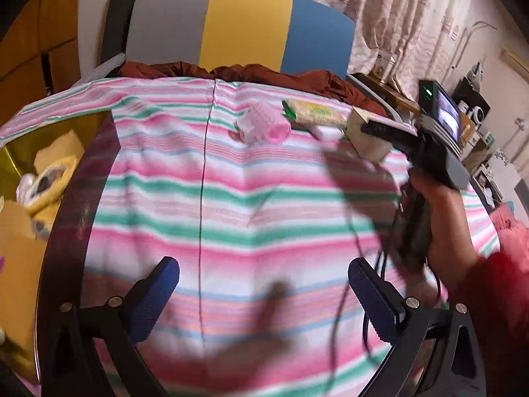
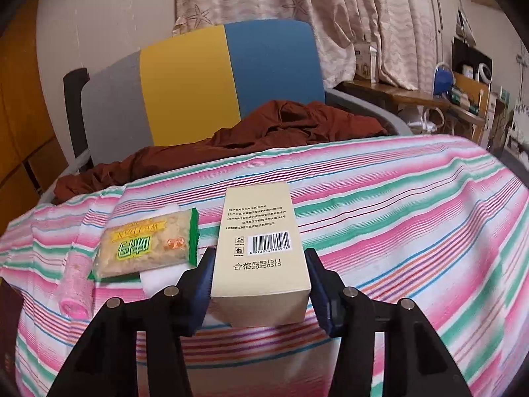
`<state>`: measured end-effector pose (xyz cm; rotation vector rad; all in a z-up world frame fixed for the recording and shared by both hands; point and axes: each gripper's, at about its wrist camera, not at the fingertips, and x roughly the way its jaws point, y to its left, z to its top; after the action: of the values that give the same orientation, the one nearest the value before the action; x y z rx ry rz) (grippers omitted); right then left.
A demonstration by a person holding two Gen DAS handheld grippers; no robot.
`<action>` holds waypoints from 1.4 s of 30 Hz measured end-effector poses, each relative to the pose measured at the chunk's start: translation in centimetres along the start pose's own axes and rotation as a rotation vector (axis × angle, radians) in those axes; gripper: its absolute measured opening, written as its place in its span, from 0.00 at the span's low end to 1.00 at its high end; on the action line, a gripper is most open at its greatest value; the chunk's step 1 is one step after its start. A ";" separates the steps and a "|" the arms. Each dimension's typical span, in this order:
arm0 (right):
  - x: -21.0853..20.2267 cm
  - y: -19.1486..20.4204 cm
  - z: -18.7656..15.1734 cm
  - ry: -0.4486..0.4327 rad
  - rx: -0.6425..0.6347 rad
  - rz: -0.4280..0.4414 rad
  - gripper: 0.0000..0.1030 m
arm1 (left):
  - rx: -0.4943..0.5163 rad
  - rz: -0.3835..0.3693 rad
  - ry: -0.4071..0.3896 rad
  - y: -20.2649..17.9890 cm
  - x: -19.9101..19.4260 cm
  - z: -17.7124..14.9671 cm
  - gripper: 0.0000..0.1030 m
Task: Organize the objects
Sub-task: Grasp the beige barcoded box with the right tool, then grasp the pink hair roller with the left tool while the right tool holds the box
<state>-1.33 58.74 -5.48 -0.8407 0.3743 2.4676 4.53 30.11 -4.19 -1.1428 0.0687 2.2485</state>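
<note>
A beige carton with a barcode lies on the striped cloth, between the blue pads of my right gripper, whose jaws press its two sides. The carton and right gripper show at the far right in the left wrist view. A green-edged snack packet lies left of the carton on a white pad. A pink roll lies further left; it also shows in the left wrist view. My left gripper is open and empty above the cloth's near part.
A chair with a grey, yellow and blue back stands behind the table, a rust-brown garment on its seat. The round table's dark edge curves at left, with yellow items below. Cluttered shelves stand at right.
</note>
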 end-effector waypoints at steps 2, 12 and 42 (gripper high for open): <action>-0.8 -0.3 -0.4 -0.007 0.005 -0.021 0.50 | -0.006 0.017 -0.018 -0.4 0.6 1.3 1.00; -1.8 -2.2 -2.0 -0.003 0.085 -0.050 0.50 | -0.033 0.092 -0.066 -1.4 6.6 8.3 1.00; -2.1 -1.7 -2.4 -0.038 0.073 -0.043 0.49 | -0.012 0.187 -0.161 0.9 12.3 10.9 0.69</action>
<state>2.24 58.42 -6.16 -0.7636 0.4260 2.4113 -9.27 38.80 -6.77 -0.9923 0.1008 2.5012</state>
